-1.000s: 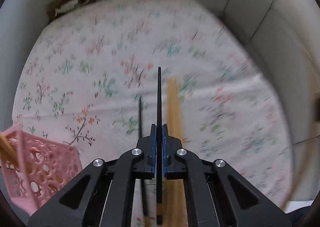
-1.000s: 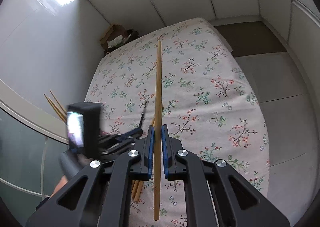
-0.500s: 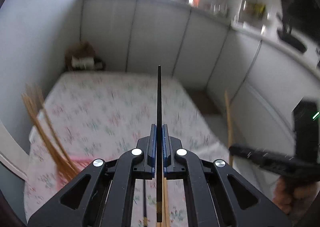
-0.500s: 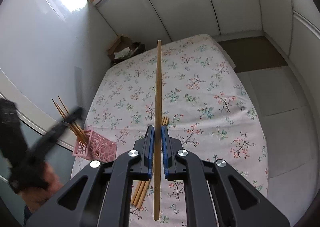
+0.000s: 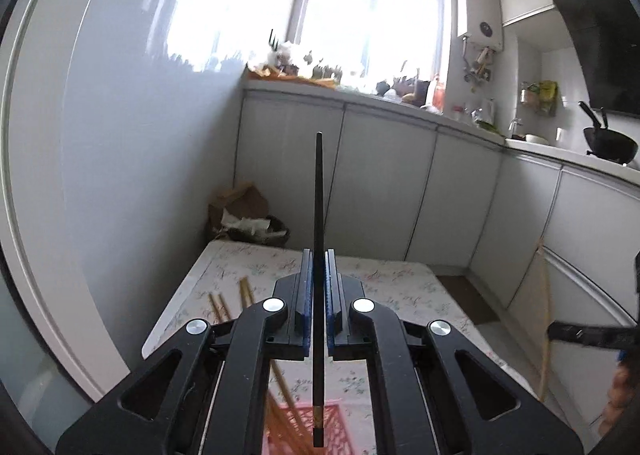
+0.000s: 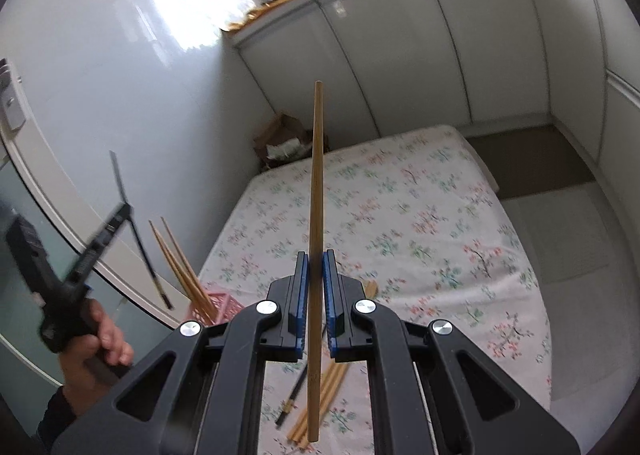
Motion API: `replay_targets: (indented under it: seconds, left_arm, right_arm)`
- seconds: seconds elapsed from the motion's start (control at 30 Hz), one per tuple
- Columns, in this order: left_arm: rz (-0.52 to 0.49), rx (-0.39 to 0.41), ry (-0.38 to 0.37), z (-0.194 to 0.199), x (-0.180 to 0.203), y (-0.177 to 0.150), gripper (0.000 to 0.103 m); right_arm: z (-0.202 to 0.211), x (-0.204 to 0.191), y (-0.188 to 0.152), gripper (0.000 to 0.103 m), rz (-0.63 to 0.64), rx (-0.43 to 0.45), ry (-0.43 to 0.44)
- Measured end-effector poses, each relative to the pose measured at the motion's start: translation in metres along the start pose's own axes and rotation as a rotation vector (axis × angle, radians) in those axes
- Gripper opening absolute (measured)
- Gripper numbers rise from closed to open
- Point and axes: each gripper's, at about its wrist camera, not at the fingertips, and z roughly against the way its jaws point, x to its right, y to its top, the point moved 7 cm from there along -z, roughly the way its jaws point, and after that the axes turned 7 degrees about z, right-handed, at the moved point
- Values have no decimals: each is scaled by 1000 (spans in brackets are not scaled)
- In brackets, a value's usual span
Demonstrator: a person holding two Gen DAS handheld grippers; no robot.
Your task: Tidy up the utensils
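Observation:
My left gripper [image 5: 319, 255] is shut on a black chopstick [image 5: 318, 207] that runs forward between the pads. It hangs above the pink basket [image 5: 340, 421], in which several wooden chopsticks [image 5: 280, 383] stand leaning. My right gripper [image 6: 316, 255] is shut on a wooden chopstick [image 6: 317, 183] over the floral tablecloth [image 6: 420, 223]. Under it lie loose wooden chopsticks [image 6: 330, 385] and one black chopstick [image 6: 294, 399]. In the right wrist view the pink basket [image 6: 218, 303] stands at the table's left edge, with a hand holding the left gripper [image 6: 120, 215] up and to its left.
A torn cardboard box [image 5: 240, 207] with paper sits beyond the table's far end. A glossy wall [image 6: 100, 95] runs close along the left side. White cabinets [image 6: 400, 55] stand behind, and a brown floor mat [image 6: 528, 159] lies to the right.
The left gripper has risen and tipped up from facing the cloth to facing the room, now over the basket. The right gripper has lifted a little. Both still hold their chopsticks.

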Motion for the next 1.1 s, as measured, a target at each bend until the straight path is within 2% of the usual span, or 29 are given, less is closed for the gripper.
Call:
replay_targets:
  seconds: [0.2,0.47,0.5,0.53,0.57,0.7,0.83,1.0,1.1]
  left_arm:
    - [23,23,21,-5,-23,-16,4]
    - [9,-120,55,-21,-32,-54,6]
    - [7,-145,66,-20,-33,-55,7]
    - [10,-179,70,-19,-35,-57,19]
    - [27,-220,63,-17,-36,-58,24]
    - [108,-251,78,4,-48,-39,24]
    - [158,-292,96,16,-55,-18,32]
    - [205,-408,134,17,-62,-21,34]
    - [269,-469,119,15,-68,-28,36]
  right_arm:
    - [-4,-27,3,8,60,39,28]
    - [-14,-42,0,8,101,37,36]
    - [-14,-43,0,8,103,37,37]
    - [-14,-45,0,8,106,37,37]
    - [-16,-46,-1,8,108,36,36]
    - [-24,-49,-5,8,108,27,31]
    - [-34,-59,-6,8,98,32,35]
    - [-44,-85,6,8,99,96,51]
    - [-55,-106,17,8,109,145,70]
